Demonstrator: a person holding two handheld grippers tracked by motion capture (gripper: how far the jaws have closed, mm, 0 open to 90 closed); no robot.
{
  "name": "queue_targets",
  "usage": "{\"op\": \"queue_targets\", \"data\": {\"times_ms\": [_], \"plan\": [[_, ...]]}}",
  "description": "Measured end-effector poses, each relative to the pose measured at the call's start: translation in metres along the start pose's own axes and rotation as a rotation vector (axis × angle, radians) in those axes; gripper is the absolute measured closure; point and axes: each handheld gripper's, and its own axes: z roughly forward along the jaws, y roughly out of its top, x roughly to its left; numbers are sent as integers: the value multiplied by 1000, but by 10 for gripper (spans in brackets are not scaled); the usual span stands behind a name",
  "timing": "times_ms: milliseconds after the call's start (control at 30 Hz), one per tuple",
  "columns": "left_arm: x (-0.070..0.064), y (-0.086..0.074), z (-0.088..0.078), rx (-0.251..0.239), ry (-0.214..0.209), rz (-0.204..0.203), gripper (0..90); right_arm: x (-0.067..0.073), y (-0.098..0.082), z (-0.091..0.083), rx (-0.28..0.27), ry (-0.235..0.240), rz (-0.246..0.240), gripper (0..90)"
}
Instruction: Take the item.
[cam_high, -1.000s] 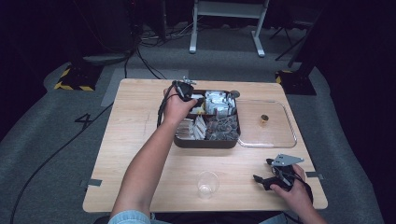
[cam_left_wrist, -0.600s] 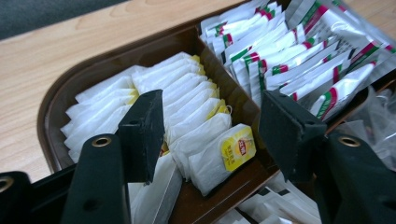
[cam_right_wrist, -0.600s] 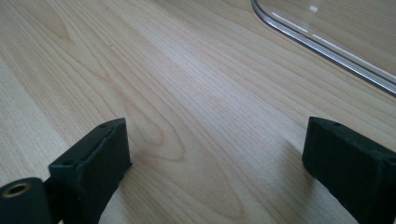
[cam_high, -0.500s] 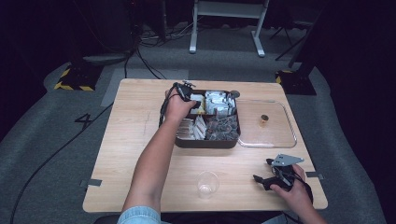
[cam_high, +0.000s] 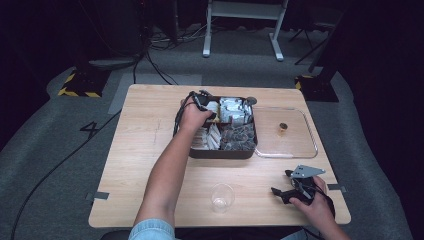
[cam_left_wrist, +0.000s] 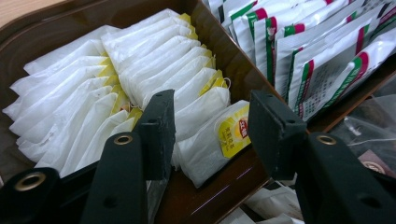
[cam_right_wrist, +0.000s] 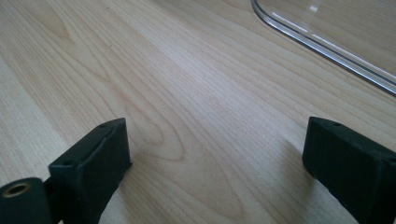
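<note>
The left tongs (cam_left_wrist: 212, 135) have sunk into the dark brown compartmented box (cam_high: 221, 153) and their jaws have just been closing. They straddle a white tea bag with a yellow tag (cam_left_wrist: 210, 135) at the near end of its row, probably not yet pinching it. The right tongs (cam_right_wrist: 215, 154) rest spread on the pale wooden tabletop (cam_right_wrist: 187, 93), well apart from the box.

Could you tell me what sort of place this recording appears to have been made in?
Probably a lab or studio set up for recording tabletop tasks, not a kitchen. A lone wooden table stands on grey carpet with a taped number four, hazard-striped stand bases and loose cables, the surroundings left dark.
</note>
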Motion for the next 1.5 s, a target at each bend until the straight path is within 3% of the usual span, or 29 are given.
{"op": "queue_targets", "data": {"times_ms": [333,600,667,767,900,1233,1500], "plan": [[-4,2,7,57,5,37,623,0,0,0,0,1,-2,76],[-8,3,7,108,6,84,876,0,0,0,0,3,-4,76],[-9,3,7,111,6,99,898,0,0,0,0,3,-4,76],[-9,3,5,102,9,132,900,0,0,0,0,3,-4,76],[-7,4,-2,80,12,139,900,0,0,0,0,3,-4,76],[3,7,-24,-2,-8,113,900,0,0,0,-1,4,-2,76],[3,10,-44,-72,-30,108,900,0,0,0,-2,5,0,76]]}}
